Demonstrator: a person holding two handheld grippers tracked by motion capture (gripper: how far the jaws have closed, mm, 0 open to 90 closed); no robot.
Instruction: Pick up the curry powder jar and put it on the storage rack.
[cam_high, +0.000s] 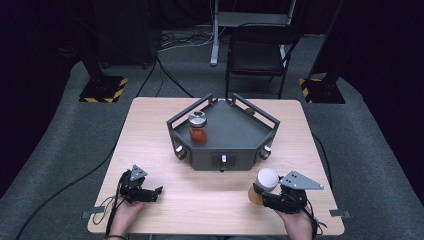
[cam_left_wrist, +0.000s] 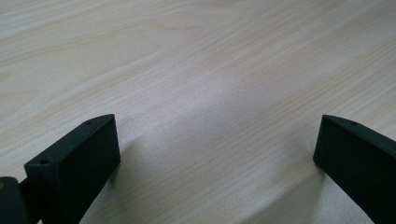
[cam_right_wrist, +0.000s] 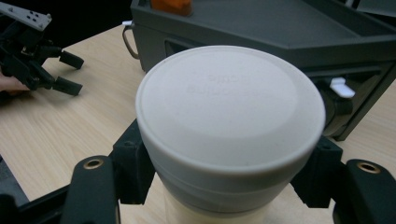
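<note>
High view: your bench (cam_high: 165, 200) fills the centre, with the dark tray (cam_high: 240, 145) at upper middle holding a red-filled jar (cam_high: 198, 128). At lower right, your right gripper (cam_high: 260, 192) clamps its jaws on the white-lidded jar (cam_high: 267, 180). At lower left, your left gripper (cam_high: 159, 194) rests with jaws spread, empty.

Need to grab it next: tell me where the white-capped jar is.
The white-capped jar sits clamped in the right gripper, front right of the table, before the grey tray.
</note>
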